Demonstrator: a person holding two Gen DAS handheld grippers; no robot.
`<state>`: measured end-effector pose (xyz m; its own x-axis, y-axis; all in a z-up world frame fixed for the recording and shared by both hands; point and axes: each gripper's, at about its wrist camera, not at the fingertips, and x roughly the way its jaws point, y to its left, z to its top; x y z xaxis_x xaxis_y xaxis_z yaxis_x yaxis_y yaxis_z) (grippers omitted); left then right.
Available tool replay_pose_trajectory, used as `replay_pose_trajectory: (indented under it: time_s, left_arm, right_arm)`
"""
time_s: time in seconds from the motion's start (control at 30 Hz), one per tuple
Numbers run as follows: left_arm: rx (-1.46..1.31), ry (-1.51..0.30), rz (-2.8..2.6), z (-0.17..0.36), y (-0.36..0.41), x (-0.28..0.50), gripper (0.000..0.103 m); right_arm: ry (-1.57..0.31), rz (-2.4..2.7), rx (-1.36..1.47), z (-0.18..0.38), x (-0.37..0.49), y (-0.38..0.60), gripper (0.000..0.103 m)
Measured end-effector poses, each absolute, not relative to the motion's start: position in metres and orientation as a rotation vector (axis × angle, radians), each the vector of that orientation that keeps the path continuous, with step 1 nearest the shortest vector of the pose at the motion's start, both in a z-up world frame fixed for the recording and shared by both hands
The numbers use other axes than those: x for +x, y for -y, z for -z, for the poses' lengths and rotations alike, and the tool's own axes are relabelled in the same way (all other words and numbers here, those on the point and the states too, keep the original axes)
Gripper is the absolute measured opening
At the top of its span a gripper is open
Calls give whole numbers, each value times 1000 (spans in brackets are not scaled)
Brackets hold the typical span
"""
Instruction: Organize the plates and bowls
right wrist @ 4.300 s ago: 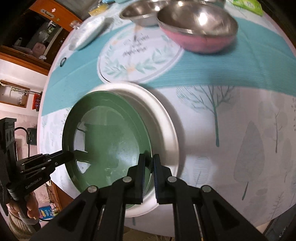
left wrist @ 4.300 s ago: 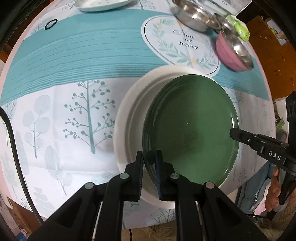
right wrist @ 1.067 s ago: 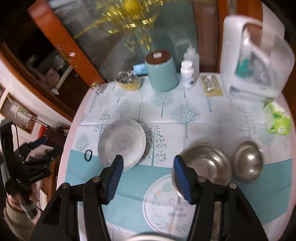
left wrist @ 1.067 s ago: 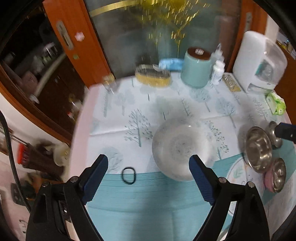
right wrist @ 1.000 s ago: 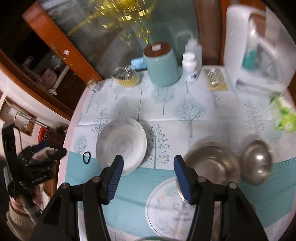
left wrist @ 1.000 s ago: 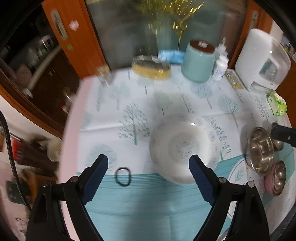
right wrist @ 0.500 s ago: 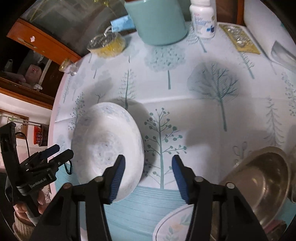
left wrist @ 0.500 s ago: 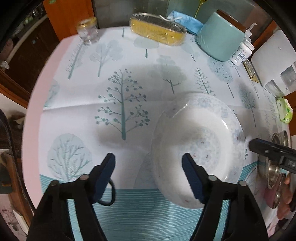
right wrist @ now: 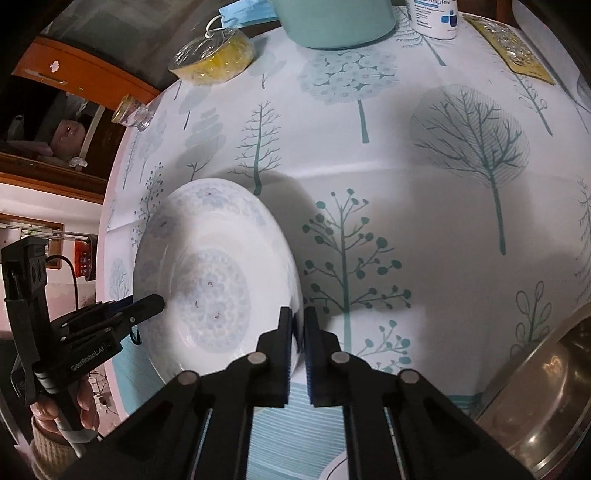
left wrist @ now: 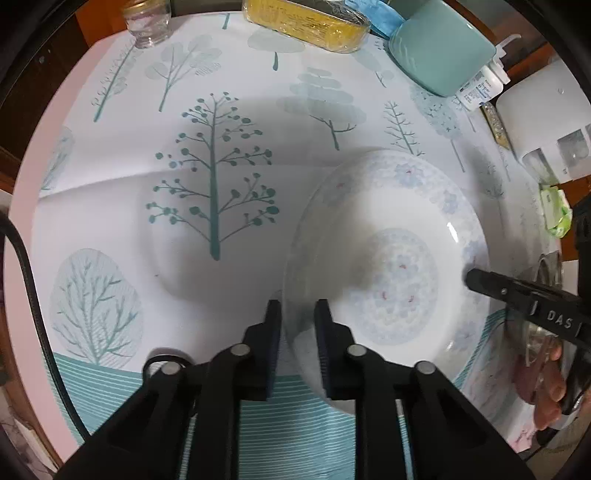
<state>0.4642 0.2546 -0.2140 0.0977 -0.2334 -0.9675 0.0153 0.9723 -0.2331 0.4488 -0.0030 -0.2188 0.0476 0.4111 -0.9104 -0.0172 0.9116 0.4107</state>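
Left gripper (left wrist: 298,325) straddles the near-left rim of the white floral plate (left wrist: 391,273) — one finger outside, one inside, a narrow gap with space showing on either side of the rim, so a firm pinch cannot be confirmed. Right gripper (right wrist: 298,325) is closed tight on the opposite rim of the same plate (right wrist: 207,280), pads pressed to the edge. The plate sits on the tree-print tablecloth (left wrist: 210,192), its near edge over the teal striped band (left wrist: 280,424). Beyond it, at the far side: a glass jar (left wrist: 147,22), a yellow-filled clear container (left wrist: 306,22), a teal canister (left wrist: 439,59), a white pump bottle (left wrist: 484,86). In the right wrist view a steel bowl (right wrist: 546,406) lies near right — well apart from the plate.
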Motion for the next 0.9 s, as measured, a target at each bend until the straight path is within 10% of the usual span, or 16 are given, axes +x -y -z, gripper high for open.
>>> replay_pose_trajectory:
  time_s: [0.9]
  left_arm:
    - [-325, -1469, 205, 192, -247, 412, 9]
  right_arm:
    - [-1512, -368, 343, 194, 412, 11, 6]
